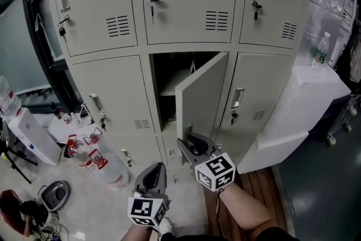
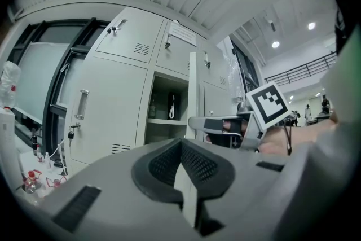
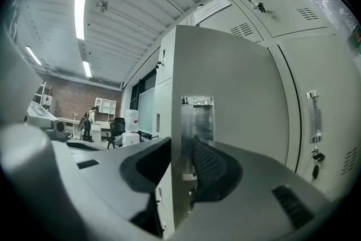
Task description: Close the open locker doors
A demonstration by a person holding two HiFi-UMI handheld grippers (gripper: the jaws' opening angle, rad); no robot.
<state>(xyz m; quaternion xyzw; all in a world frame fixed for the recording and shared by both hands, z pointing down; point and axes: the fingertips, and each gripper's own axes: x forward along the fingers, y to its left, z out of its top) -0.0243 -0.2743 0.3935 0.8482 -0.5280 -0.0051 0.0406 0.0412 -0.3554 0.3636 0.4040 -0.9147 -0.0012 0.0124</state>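
One locker door (image 1: 200,90) in the middle column stands half open, showing a dark compartment (image 1: 166,79) with a shelf. My right gripper (image 1: 189,144) is at the door's free edge, low down. In the right gripper view the door (image 3: 237,93) runs edge-on between the jaws of that gripper (image 3: 183,149), which close on it just below the shiny handle recess (image 3: 197,118). My left gripper (image 1: 152,175) hangs lower and to the left, shut and holding nothing. The left gripper (image 2: 181,147) faces the open compartment (image 2: 166,113), with the right gripper (image 2: 217,124) to its right.
The other locker doors (image 1: 113,93) around it are closed, some with keys hanging. Several bottles (image 1: 93,158) and gear lie on the floor at left. White boxes (image 1: 304,99) with a bottle (image 1: 320,51) on top stand against the lockers at right.
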